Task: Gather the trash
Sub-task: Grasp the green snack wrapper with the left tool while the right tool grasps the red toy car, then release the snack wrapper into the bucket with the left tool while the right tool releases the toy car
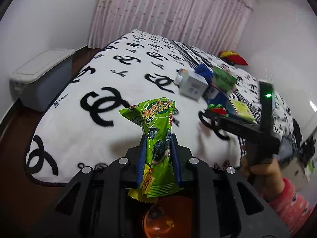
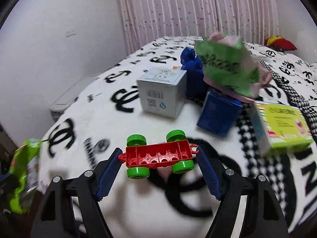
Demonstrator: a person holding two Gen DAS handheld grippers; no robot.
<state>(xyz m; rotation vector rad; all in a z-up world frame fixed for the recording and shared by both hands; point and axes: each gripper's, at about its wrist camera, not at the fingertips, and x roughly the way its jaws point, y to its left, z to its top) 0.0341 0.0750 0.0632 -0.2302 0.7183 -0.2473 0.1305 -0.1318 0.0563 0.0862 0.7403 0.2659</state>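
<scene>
My left gripper (image 1: 158, 138) is shut on a green snack wrapper (image 1: 155, 130) and holds it upright above the bed's near edge; the wrapper also shows at the left edge of the right wrist view (image 2: 21, 176). My right gripper (image 2: 159, 154) is open, its jaws on either side of an upside-down red toy wagon with green wheels (image 2: 159, 155) lying on the blanket. In the left wrist view the right gripper (image 1: 210, 115) appears at the right, held by a hand in a pink sleeve.
On the white blanket with black logos (image 2: 122, 127) lie a silver-blue box (image 2: 162, 94), a dark blue box (image 2: 219, 117), a yellow-green box (image 2: 283, 127), a green-pink packet (image 2: 227, 63) and blue cloth (image 2: 191, 63). A grey bin (image 1: 41, 77) stands left of the bed. An orange object (image 1: 168, 216) is below my left gripper.
</scene>
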